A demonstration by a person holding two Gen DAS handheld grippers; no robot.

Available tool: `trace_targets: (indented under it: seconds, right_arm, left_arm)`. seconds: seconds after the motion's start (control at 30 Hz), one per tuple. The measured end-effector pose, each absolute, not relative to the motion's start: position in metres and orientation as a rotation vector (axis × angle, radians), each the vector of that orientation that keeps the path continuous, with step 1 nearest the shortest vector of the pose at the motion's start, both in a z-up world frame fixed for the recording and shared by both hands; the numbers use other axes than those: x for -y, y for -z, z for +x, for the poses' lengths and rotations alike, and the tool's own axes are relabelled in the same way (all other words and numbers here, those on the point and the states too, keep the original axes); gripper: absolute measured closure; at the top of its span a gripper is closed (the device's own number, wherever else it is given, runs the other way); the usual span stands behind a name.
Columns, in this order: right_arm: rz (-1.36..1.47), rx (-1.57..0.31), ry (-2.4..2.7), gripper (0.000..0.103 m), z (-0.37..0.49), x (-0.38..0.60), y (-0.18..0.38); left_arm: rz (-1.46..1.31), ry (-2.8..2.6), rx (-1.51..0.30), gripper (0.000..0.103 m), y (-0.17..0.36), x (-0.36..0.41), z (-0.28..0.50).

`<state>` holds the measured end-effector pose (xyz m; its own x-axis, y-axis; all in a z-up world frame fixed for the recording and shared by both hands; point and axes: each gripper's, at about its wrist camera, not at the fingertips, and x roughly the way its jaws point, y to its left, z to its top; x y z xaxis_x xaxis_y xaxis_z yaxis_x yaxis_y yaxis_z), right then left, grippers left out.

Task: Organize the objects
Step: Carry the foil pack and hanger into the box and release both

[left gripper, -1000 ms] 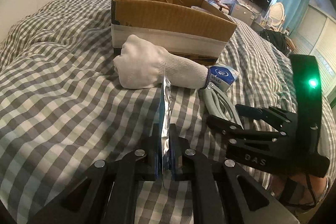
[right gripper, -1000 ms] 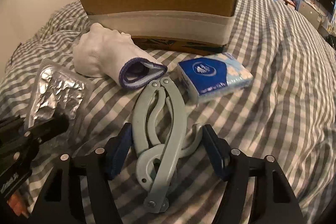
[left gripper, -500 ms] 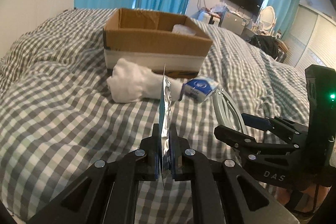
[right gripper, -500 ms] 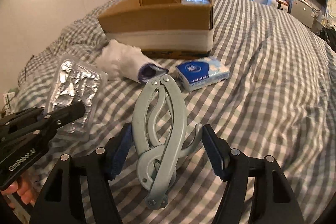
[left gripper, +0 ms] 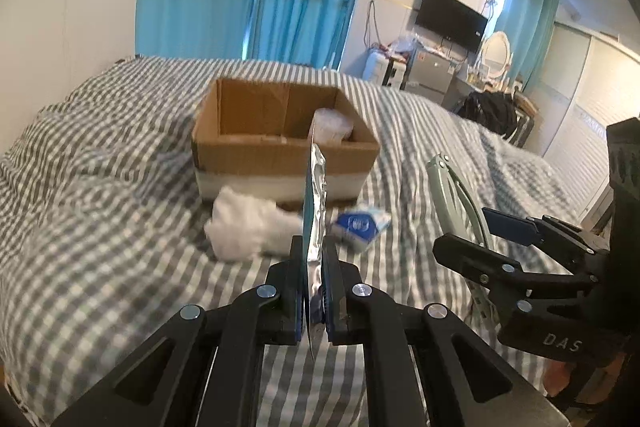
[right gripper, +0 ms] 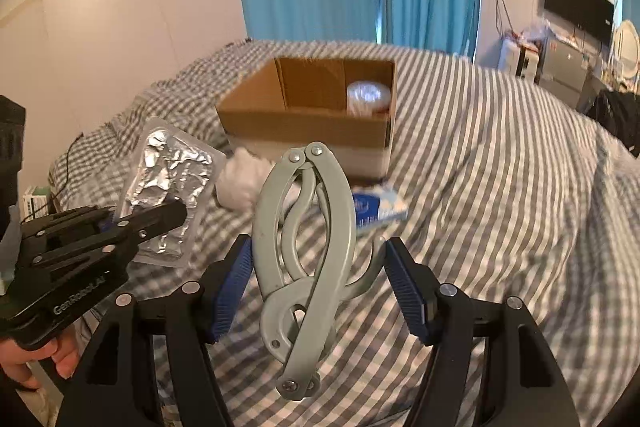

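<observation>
cardboard box holds one wrapped roll; left gripper clamps foil blister pack, right gripper grips folding hanger, while sock and tissue pack remain near the box.

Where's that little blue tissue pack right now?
The tissue pack lies on the checked bedspread just in front of the cardboard box, to the right of the white sock in the left wrist view.

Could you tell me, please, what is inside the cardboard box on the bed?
Inside the cardboard box one white, plastic-wrapped round object sits in the right-hand corner. The bare cardboard walls show, but the near wall hides most of the floor, so anything low there cannot be seen.
</observation>
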<state>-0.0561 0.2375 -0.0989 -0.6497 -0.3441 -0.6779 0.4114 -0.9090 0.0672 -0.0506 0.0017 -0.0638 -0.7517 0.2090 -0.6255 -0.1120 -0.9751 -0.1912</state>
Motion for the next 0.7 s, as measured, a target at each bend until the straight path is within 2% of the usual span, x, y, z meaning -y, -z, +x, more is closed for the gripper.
trace_targets:
  seconds: [0.17,0.4,0.7]
  right_arm:
    - [0.946,-0.159,2.546,0.037,-0.07,-0.233,0.069]
    - [0.839,-0.21,2.567,0.037,-0.104,-0.214,0.027]
    - [0.771,-0.24,2.566,0.037,-0.166,-0.193,0.0]
  left_arm:
    - [-0.941,-2.836,0.189,0.096,0.034,0.004,-0.069]
    - [-0.878,-2.841,0.247,0.096,0.002,0.016,-0.118]
    - [-0.855,-2.839,0.221,0.096,-0.007,0.015,-0.184]
